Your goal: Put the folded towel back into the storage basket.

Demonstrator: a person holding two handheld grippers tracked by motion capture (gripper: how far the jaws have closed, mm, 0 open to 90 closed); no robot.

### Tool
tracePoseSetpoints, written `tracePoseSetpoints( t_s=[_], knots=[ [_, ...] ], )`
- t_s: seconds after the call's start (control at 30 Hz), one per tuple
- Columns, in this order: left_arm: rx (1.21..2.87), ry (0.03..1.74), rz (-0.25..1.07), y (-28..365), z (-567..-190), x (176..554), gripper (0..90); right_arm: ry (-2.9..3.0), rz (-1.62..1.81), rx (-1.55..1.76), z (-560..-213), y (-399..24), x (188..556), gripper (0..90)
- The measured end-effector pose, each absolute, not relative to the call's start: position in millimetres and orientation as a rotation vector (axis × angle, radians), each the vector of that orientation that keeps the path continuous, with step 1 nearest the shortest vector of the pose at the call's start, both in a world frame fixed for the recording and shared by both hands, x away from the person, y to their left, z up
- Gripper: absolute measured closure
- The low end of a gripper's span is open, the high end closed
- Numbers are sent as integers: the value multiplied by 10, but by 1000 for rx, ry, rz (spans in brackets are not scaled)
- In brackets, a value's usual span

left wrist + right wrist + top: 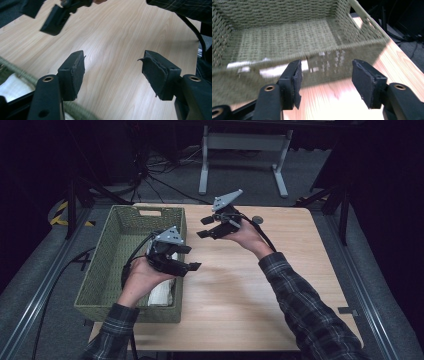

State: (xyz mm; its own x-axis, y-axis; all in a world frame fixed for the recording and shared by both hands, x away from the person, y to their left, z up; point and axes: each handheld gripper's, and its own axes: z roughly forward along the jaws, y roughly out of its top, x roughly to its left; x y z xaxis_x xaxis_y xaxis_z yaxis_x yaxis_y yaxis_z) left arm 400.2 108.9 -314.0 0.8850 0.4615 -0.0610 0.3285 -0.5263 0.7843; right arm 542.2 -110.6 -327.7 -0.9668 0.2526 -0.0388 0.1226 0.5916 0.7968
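Observation:
A green woven basket [127, 227] stands on the left part of the wooden table [250, 285], and a white cloth [162, 292] lies in its near right corner. My left gripper [189, 258] hovers over the basket's right rim, open, with nothing between its jaws. In its own view the left gripper [113, 60] looks across bare wood, with the cloth [12, 87] and basket rim [75, 111] at the lower left. My right gripper [204, 227] is held above the table's back middle, open and empty, and points toward the basket. In its own view the right gripper [324, 67] faces the basket [287, 37] wall.
A small dark round disc [257, 219] lies on the table just behind the right hand. A white metal stand [245, 142] is on the floor beyond the table. Black cables trail from both grippers. The right gripper's jaw [55, 21] shows blurred in the left gripper view.

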Motion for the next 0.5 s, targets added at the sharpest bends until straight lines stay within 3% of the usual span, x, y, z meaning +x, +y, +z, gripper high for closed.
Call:
tracePoseSetpoints(
  t_s=[0.5],
  knots=[
    [2166, 621, 258, 377, -3372, 3888, 247, 2607, 1321, 397, -3431, -2061, 5072, 349]
  ],
)
